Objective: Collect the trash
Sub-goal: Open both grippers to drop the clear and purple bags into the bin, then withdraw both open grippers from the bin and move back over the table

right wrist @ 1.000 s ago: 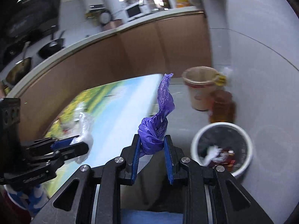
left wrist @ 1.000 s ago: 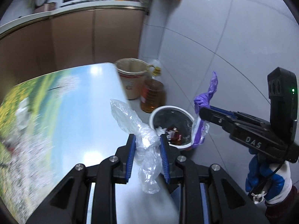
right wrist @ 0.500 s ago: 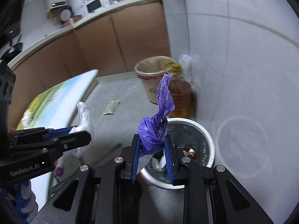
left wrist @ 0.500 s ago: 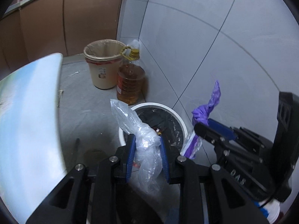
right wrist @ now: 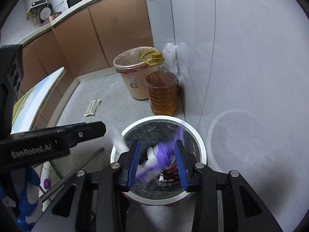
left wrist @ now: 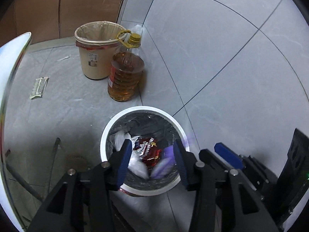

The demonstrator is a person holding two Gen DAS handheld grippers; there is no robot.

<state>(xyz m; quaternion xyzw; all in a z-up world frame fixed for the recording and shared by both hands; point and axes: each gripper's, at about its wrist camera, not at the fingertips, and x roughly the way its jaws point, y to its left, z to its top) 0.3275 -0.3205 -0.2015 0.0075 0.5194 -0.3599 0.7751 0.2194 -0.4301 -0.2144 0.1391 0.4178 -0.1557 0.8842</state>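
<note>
hovering both over the white bin [left wrist: 142,112], left gripper [left wrist: 152,157] and right gripper [right wrist: 157,161] spread wide, holding nothing; purple wrapper [right wrist: 164,154] dropping blurred straight below right jaws; clear bag [left wrist: 138,164] landing inside bin

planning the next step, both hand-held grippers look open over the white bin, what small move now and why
Probably lift both away from the white bin. The left hand-held gripper and right hand-held gripper are open, the purple wrapper is blurred mid-fall, the clear bag is inside. A wrapper lies on the floor.
</note>
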